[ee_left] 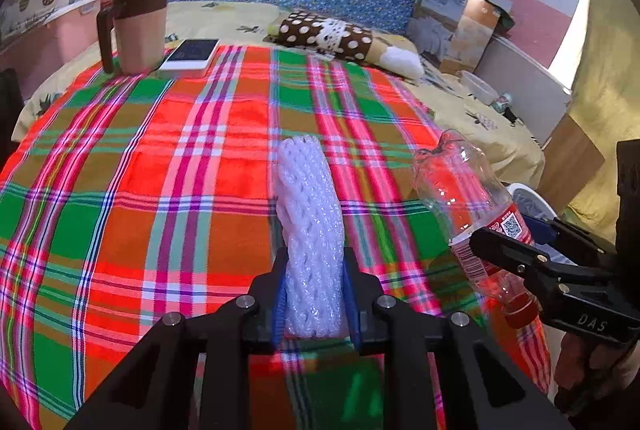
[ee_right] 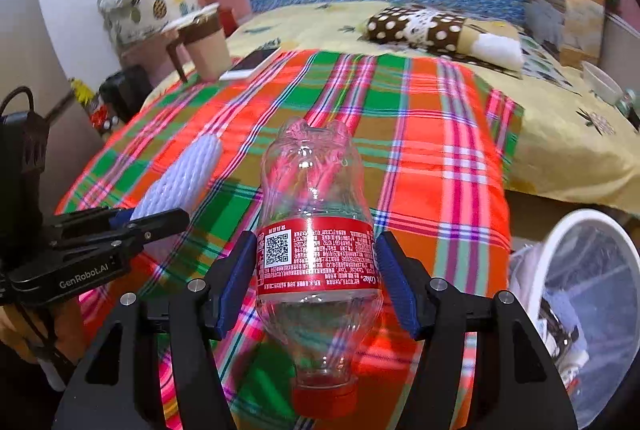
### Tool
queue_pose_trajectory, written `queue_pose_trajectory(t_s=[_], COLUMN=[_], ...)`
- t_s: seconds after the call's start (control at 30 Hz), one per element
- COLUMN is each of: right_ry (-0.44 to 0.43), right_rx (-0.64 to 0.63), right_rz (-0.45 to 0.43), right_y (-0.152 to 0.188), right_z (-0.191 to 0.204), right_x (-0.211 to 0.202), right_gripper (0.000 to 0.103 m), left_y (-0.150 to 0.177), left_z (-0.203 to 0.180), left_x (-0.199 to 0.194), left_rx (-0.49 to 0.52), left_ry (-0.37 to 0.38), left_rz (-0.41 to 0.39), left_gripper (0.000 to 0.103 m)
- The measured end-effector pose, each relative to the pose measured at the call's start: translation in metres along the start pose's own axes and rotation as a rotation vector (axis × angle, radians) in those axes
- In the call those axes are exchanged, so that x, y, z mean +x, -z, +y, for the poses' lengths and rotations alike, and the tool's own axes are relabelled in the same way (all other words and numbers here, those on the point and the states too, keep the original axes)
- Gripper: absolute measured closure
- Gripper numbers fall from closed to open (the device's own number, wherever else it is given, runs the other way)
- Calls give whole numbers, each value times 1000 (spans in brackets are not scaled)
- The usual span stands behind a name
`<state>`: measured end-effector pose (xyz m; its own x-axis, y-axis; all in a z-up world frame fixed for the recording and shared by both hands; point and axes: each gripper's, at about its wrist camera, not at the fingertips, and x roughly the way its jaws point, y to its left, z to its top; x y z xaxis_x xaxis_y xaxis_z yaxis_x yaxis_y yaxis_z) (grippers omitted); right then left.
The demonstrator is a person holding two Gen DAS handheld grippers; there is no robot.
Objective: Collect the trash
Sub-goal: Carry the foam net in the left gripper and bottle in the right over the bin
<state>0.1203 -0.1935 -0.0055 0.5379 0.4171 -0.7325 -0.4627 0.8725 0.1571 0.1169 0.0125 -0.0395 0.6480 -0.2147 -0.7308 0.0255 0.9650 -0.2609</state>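
Note:
A white foam net sleeve [ee_left: 308, 198] stands up from the plaid cloth [ee_left: 160, 190], and my left gripper [ee_left: 314, 262] is shut on its near end, blue pads pressing both sides. In the right wrist view the sleeve [ee_right: 184, 170] sticks out of the left gripper [ee_right: 148, 216] at the left. My right gripper [ee_right: 316, 270] is shut on an empty clear cola bottle [ee_right: 316, 190] at its red label, red cap toward the camera. In the left wrist view that bottle [ee_left: 460, 190] and the right gripper [ee_left: 520, 234] are at the right, near the cloth's edge.
A white bin [ee_right: 560, 230] lined with a clear bag stands on the floor to the right of the bed. At the far end of the cloth are a lidded mug [ee_left: 140, 26] and a phone [ee_left: 192, 54]. A polka-dot pillow [ee_left: 332, 34] and a carton [ee_left: 456, 18] lie beyond.

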Motion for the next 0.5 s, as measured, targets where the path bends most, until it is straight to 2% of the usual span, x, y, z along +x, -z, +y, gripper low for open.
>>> queue_pose_trajectory(t_s=[0.5], right_ry=[74], right_rx=[139], right_rz=[-105], right_y=[17], right_z=[-32], right_x=[-45], right_gripper=[40], left_y=[-1], left_z=[-77], left_x=[-7], left_rx=[124], left_ry=[118], left_rz=[-11], left_gripper=[79])
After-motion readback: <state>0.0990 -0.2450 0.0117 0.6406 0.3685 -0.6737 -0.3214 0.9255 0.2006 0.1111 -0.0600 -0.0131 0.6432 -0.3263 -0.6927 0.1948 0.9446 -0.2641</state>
